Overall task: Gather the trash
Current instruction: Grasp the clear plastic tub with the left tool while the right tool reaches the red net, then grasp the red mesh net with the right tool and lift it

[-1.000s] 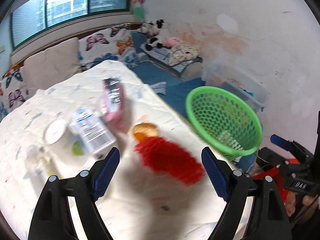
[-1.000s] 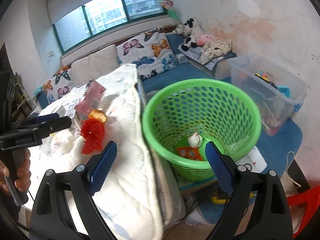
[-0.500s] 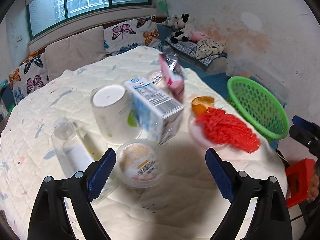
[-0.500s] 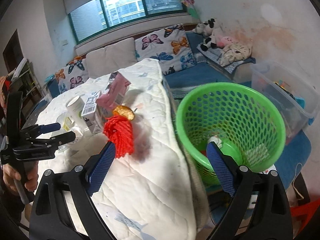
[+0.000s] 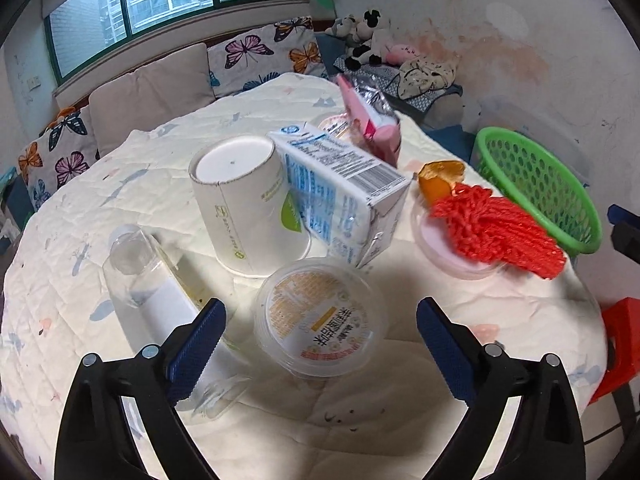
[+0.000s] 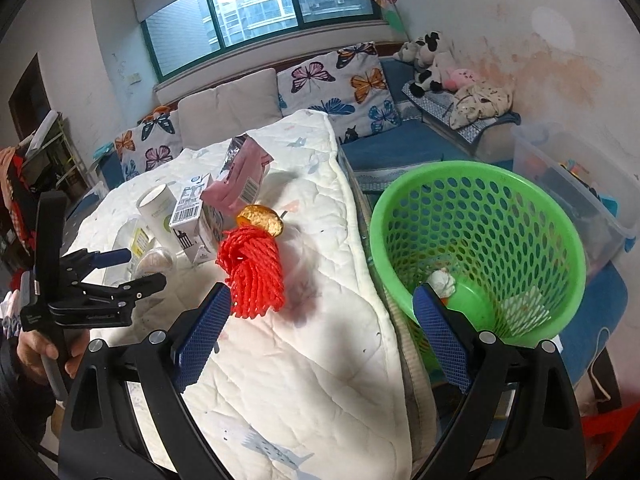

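Since a second ago the left tongs (image 5: pixel 318 342) have swung away from the green basket (image 5: pixel 560 196) and dropped over the litter on the quilted desk (image 5: pixel 100 184); their jaws are opening, released, with a round clear-lidded tub (image 5: pixel 320 318) low in the centre between the blue pads but not pressed. Above it stand an upturned paper cup (image 5: pixel 244 204) and a milk carton (image 5: pixel 340 188), leaning together, with a pink packet (image 5: pixel 372 120) behind. At lower left lies a clear plastic bottle (image 5: pixel 136 268); at centre right a red mesh net (image 5: pixel 496 232) lies over a shallow lid, orange peel (image 5: pixel 440 178) beside it. From the right wrist, the right tongs (image 6: pixel 322 324) gape, grasping nothing, over the desk's edge. Red net (image 6: pixel 254 270) sits just above the left pad, and the green basket (image 6: pixel 472 184) fills the right side, some scraps in its bottom. Left tongs (image 6: pixel 120 268) show at the left edge in a hand (image 6: pixel 38 354).
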{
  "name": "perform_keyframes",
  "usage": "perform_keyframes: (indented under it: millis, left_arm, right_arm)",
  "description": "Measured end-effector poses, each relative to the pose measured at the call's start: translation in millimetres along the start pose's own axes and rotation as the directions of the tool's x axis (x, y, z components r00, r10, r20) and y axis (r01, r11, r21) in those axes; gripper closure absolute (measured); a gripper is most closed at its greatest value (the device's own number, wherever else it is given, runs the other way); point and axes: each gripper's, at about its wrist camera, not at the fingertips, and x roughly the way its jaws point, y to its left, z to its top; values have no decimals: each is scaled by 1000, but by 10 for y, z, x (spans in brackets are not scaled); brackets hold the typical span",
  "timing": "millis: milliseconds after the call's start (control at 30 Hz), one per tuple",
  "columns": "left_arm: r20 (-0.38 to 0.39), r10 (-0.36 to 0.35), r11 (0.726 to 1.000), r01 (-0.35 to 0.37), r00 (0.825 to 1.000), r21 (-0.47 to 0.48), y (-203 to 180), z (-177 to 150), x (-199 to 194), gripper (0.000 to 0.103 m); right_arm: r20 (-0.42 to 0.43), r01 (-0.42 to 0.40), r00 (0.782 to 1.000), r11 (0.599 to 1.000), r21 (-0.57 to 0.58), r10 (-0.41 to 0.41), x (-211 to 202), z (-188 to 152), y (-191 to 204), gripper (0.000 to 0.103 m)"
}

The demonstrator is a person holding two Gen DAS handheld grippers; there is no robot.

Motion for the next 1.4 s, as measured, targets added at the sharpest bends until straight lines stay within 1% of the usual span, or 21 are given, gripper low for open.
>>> perform_keyframes:
  millis: [133, 233, 367, 433, 600, 733, 933, 1167, 1300, 1367, 1400]
  left_arm:
    - [-2, 13, 999, -13, 1000, 31, -38, 0, 30, 10]
    - [-3, 7, 999, -7, 1000, 40, -49, -3, 57, 11]
    - [-12, -15, 999, 15, 1000, 36, -41, -20, 86, 29]
    - [-10, -18, 999, 18, 1000, 33, -28, -26, 93, 34]
    - [-3, -39, 999, 39, 999, 23, -9, -34, 60, 35]
    - [24, -64, 998, 64, 998, 6, 9, -21, -55, 35]
    - [57, -101, 994, 103, 993, -36, 83, 7, -225, 35]
    - [78, -124, 990, 128, 989, -54, 120, 43, -340, 35]
    - [86, -130, 989, 136, 988, -59, 138, 42, -379, 35]
    - [85, -134, 988, 140, 987, -62, 142, 44, -385, 35]
    - [85, -135, 988, 140, 987, -62, 143, 32, -393, 35]
  right_arm:
    - [-10, -6, 1000, 1000, -6, 6, 45, -3, 22, 11]
    - [-16, -12, 1000, 1000, -15, 11, 74, -13, 59, 11]
    - [-23, -19, 1000, 999, -36, 19, 114, -9, 131, 11]
    - [-28, -22, 999, 999, -46, 21, 139, -1, 156, 12]
    - [-42, -39, 998, 997, -65, 37, 227, 21, 240, 12]
    - [-53, -58, 997, 995, -86, 53, 330, 62, 334, 12]
    - [-80, -90, 994, 987, -132, 80, 550, 133, 497, 16]
    - [-124, -98, 989, 981, -167, 78, 848, 169, 628, 26]
    - [-154, -86, 986, 981, -175, 59, 1015, 165, 637, 29]
    - [-174, -88, 983, 981, -173, 57, 1082, 161, 626, 36]
    - [-182, -92, 981, 981, -171, 60, 1106, 153, 626, 37]
